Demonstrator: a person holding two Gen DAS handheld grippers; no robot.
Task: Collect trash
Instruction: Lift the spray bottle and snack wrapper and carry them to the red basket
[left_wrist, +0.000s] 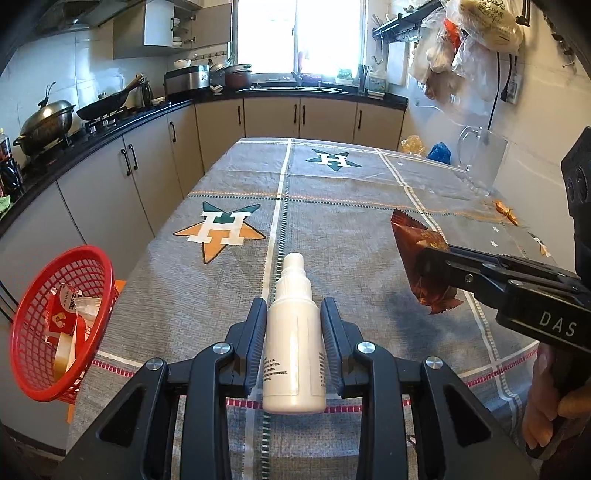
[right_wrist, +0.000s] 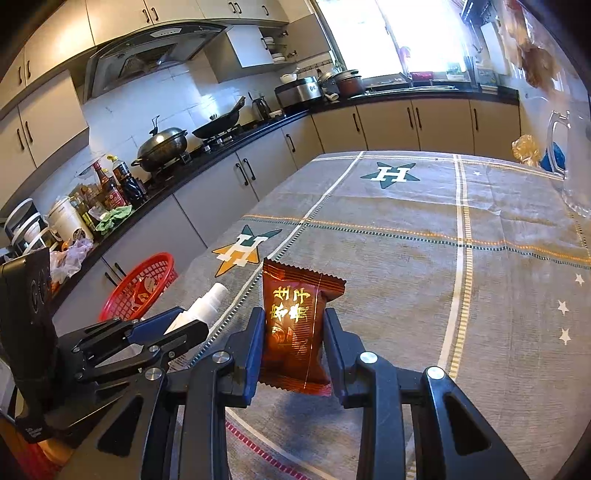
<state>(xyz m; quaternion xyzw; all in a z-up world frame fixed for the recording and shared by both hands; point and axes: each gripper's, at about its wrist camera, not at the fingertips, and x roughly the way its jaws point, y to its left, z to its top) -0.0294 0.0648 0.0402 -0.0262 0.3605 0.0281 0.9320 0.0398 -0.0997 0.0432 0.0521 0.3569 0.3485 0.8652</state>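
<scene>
My left gripper (left_wrist: 293, 317) is shut on a white spray bottle (left_wrist: 293, 350), held above the grey tablecloth; the bottle's nozzle also shows in the right wrist view (right_wrist: 207, 301). My right gripper (right_wrist: 293, 325) is shut on a brown-red snack packet (right_wrist: 295, 325) with gold lettering, lifted off the table; it also shows in the left wrist view (left_wrist: 424, 269) at the right. A red mesh basket (left_wrist: 27, 332) with paper trash inside sits at the table's left edge, tilted; it also shows in the right wrist view (right_wrist: 155, 273).
The table (left_wrist: 351, 206) has a grey cloth with star prints. A clear glass jug (left_wrist: 480, 162), orange wrapper scraps (left_wrist: 504, 212) and small bags (left_wrist: 439, 151) lie at its far right. Kitchen counters with pots (left_wrist: 48, 122) run along the left and back.
</scene>
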